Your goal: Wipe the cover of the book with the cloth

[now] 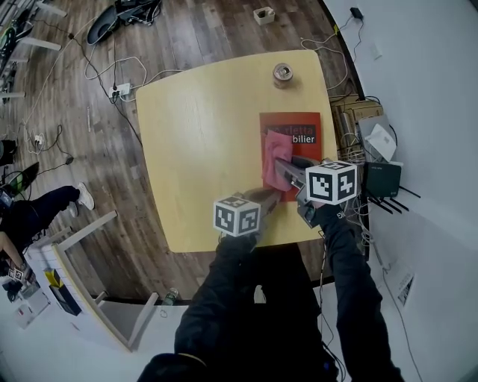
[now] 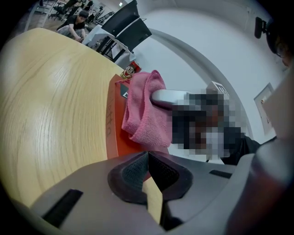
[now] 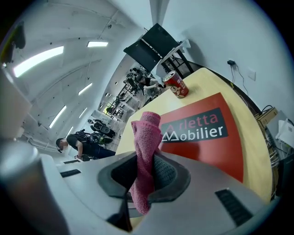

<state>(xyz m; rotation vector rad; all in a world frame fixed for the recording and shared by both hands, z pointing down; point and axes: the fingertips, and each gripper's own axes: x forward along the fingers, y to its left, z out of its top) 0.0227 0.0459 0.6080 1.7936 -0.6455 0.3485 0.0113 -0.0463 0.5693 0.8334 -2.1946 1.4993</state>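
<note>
Pink terry cloth, limp and light so probably best pinched by a fold, sits clamped in jaws of the right gripper over the likely stiff, flat red book near the right edge of the light wooden desk; left gripper jaws pressed together, empty.

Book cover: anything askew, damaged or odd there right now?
Nothing stands out. The book lies flat on the table, no visible damage, and the cloth is pinched in the right gripper over its cover.

One table, one book, one cloth, one can, one small box on the floor, and two grippers: left gripper, right gripper.
</note>
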